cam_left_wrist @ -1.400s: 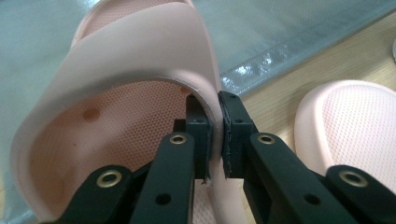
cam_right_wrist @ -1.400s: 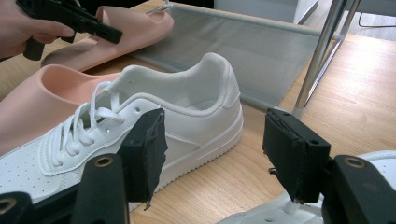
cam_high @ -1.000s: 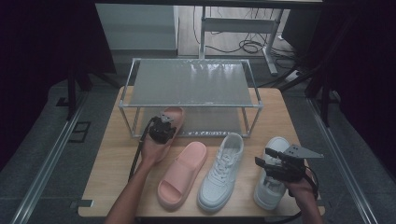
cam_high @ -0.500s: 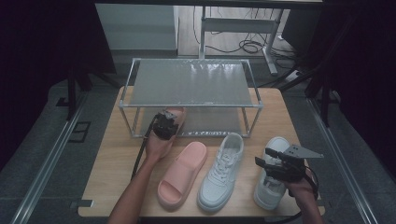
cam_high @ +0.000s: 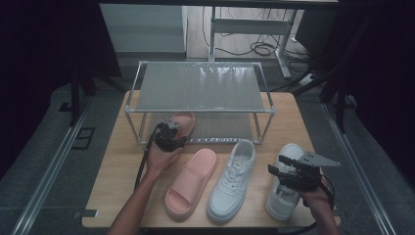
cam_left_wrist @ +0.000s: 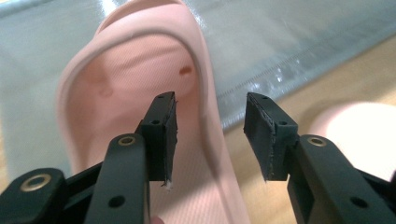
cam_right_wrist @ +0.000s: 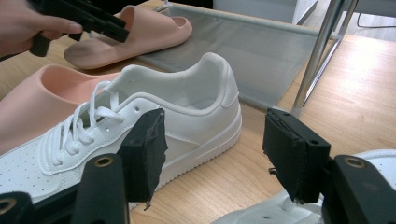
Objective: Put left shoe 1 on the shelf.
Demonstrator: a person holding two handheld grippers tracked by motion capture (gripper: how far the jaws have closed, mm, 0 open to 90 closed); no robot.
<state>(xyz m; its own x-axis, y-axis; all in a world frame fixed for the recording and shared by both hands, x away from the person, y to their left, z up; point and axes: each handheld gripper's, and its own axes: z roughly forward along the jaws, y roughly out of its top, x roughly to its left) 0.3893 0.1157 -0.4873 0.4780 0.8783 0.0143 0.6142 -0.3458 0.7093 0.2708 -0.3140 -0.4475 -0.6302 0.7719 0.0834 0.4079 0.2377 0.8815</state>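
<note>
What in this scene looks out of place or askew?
Only one pink slipper lies half on the rack's lower shelf, slanted, at the open left gripper. The other pink slipper and both white sneakers lie in a row on the table.

Matt pink rubbery slide [cam_left_wrist: 140,70]; smooth white sneaker [cam_right_wrist: 154,116]; wooden table [cam_high: 112,176].
</note>
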